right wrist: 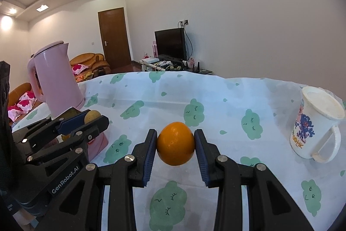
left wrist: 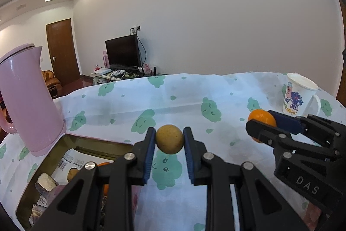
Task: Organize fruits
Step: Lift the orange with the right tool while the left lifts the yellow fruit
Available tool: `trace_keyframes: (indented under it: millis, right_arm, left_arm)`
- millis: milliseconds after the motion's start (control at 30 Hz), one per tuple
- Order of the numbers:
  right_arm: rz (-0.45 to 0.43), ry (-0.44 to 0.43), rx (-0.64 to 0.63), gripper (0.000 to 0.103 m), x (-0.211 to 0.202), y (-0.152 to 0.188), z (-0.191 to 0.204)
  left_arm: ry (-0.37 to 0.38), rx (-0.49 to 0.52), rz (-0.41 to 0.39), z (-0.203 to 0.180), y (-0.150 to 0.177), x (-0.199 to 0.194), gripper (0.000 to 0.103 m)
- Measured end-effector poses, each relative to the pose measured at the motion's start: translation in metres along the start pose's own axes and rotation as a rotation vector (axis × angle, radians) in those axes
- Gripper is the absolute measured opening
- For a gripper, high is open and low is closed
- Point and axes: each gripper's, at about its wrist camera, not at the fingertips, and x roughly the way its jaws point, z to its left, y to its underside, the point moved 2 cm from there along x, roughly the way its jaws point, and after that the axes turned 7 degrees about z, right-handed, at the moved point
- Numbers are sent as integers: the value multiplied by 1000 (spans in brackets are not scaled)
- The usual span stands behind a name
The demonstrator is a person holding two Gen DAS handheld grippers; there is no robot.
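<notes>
My left gripper (left wrist: 169, 140) is shut on a small round yellow-brown fruit (left wrist: 169, 139) and holds it above the tablecloth. My right gripper (right wrist: 175, 144) is shut on an orange (right wrist: 175, 143), also held above the cloth. In the left wrist view the right gripper (left wrist: 262, 126) shows at the right with the orange (left wrist: 260, 117). In the right wrist view the left gripper (right wrist: 93, 118) shows at the left with the yellow-brown fruit (right wrist: 92, 115). A box (left wrist: 54, 142) at lower left holds another orange (left wrist: 103, 164), a brownish fruit (left wrist: 72, 174) and other items.
A tall pink kettle (left wrist: 28, 99) stands at the left beside the box; it also shows in the right wrist view (right wrist: 56, 77). A white printed mug (right wrist: 313, 125) stands at the right. The table carries a white cloth (left wrist: 183, 96) with green cloud prints.
</notes>
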Motion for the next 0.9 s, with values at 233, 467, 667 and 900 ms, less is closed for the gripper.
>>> trace_keyframes:
  millis: [233, 467, 667, 900]
  right_arm:
    - [-31, 6, 1, 37, -7, 1, -1]
    - [-60, 15, -2, 37, -14, 2, 0]
    - [-80, 24, -9, 37, -20, 4, 1]
    - [-104, 28, -1, 37, -26, 6, 1]
  left_arm:
    - [5, 1, -12, -1, 1, -4, 27]
    - [9, 6, -24, -2, 1, -8, 27]
    - [11, 10, -38, -4, 2, -11, 27]
    - [7, 21, -56, -6, 3, -16, 27]
